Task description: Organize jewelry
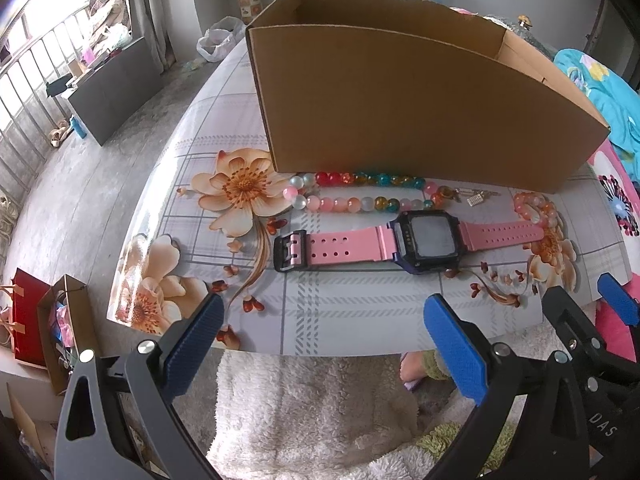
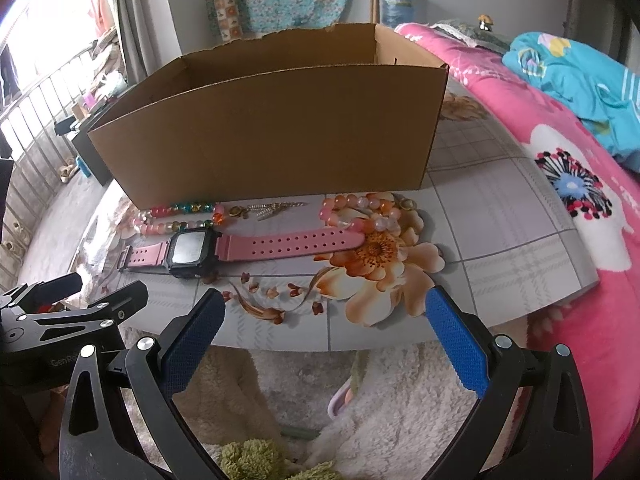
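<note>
A pink-strapped watch with a black square face lies flat on the floral table; it also shows in the right wrist view. Behind it lies a multicoloured bead necklace, a small gold chain piece and a peach bead bracelet. An open cardboard box stands just behind them. My left gripper is open and empty at the table's near edge, in front of the watch. My right gripper is open and empty, beside it to the right.
The table has a glossy flower-print top. A pink blanket and blue cloth lie to the right. A fluffy white rug lies below the near edge. Red and brown paper bags stand on the floor at left.
</note>
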A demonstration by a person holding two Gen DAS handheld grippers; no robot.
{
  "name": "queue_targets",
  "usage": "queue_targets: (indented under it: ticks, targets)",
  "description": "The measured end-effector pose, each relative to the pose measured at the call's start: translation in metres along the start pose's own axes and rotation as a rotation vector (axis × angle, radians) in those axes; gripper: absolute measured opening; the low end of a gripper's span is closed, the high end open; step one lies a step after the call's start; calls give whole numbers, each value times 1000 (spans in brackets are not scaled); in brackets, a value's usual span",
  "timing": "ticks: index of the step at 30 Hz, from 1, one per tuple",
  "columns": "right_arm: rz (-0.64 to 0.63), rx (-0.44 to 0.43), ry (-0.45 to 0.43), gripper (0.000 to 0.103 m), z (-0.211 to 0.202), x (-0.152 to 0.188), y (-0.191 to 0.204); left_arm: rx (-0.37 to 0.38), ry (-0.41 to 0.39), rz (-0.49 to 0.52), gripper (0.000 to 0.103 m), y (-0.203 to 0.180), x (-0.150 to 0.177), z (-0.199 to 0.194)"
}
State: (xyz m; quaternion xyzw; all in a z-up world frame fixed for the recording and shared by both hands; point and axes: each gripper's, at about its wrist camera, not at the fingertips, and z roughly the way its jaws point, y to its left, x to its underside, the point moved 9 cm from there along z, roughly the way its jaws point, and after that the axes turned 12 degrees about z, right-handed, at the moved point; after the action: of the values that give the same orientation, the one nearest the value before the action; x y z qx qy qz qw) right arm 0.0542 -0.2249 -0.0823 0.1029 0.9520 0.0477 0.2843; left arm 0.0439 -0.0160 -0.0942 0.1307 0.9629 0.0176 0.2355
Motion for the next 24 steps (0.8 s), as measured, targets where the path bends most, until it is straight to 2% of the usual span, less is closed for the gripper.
queue_targets:
  ticks: [24]
  targets:
    - [7, 4, -7, 96, -2, -6, -3, -11, 11, 6, 99, 4, 4, 1]
